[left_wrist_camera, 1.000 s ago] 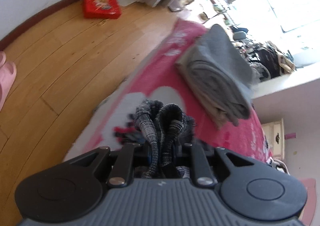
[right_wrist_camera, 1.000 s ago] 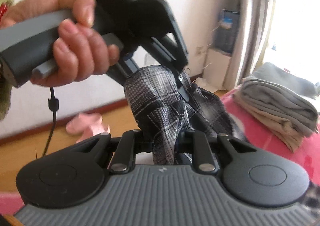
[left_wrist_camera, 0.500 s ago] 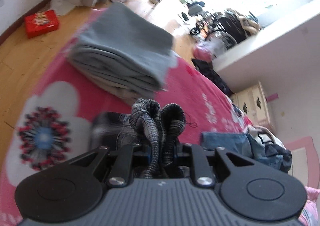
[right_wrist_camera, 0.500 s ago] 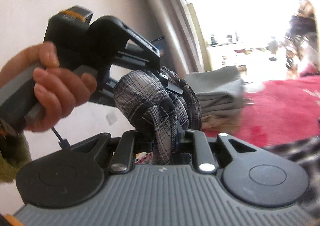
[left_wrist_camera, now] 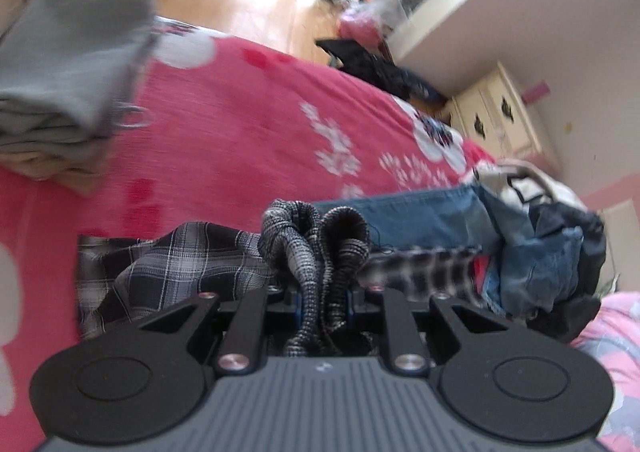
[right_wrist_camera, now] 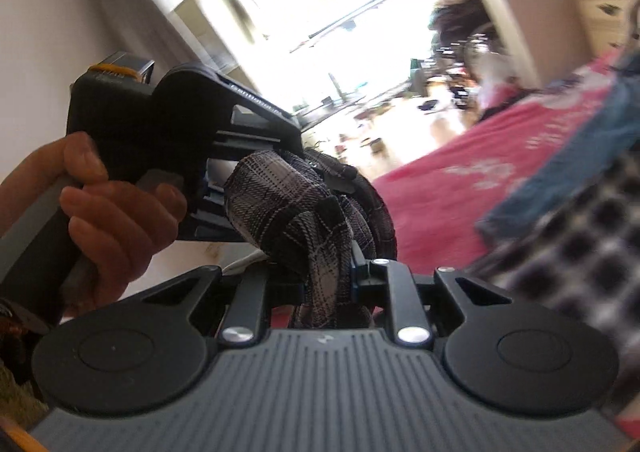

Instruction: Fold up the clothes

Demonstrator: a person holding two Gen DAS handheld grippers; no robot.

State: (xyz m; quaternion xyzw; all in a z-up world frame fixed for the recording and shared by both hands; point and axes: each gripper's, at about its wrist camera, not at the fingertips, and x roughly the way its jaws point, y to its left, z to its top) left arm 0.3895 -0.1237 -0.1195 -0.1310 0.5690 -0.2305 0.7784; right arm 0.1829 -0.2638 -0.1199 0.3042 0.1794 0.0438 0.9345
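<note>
Left wrist view: the left hand-held gripper [left_wrist_camera: 322, 292] has its jaws closed narrow on a bunched fold of the plaid garment [left_wrist_camera: 316, 236], which rises between the fingers in two rolled humps. The rest of the garment trails down to the left onto the red bedspread [left_wrist_camera: 240, 132], where its black, grey and white check lies crumpled. A wide stretch of bare bedspread runs ahead of the gripper. Along its left edge sits a stack of folded grey clothes [left_wrist_camera: 68, 68], blurred. To the right, a heap of unfolded clothes with blue jeans [left_wrist_camera: 500, 228] crowds the bed near the cream cabinet [left_wrist_camera: 500, 116]. Beyond the far edge of the bed the wooden floor is brightly lit.

In the right wrist view, the right hand-held gripper [right_wrist_camera: 330, 284] also clamps a bunch of the same plaid garment [right_wrist_camera: 304, 212], jaws narrow around it. Just ahead, the left gripper pinches the same bundle, held by the person's hand [right_wrist_camera: 104, 212]. The two grips lie close together. At right, blurred checked cloth and jeans overlap the red bedspread [right_wrist_camera: 460, 180].
</note>
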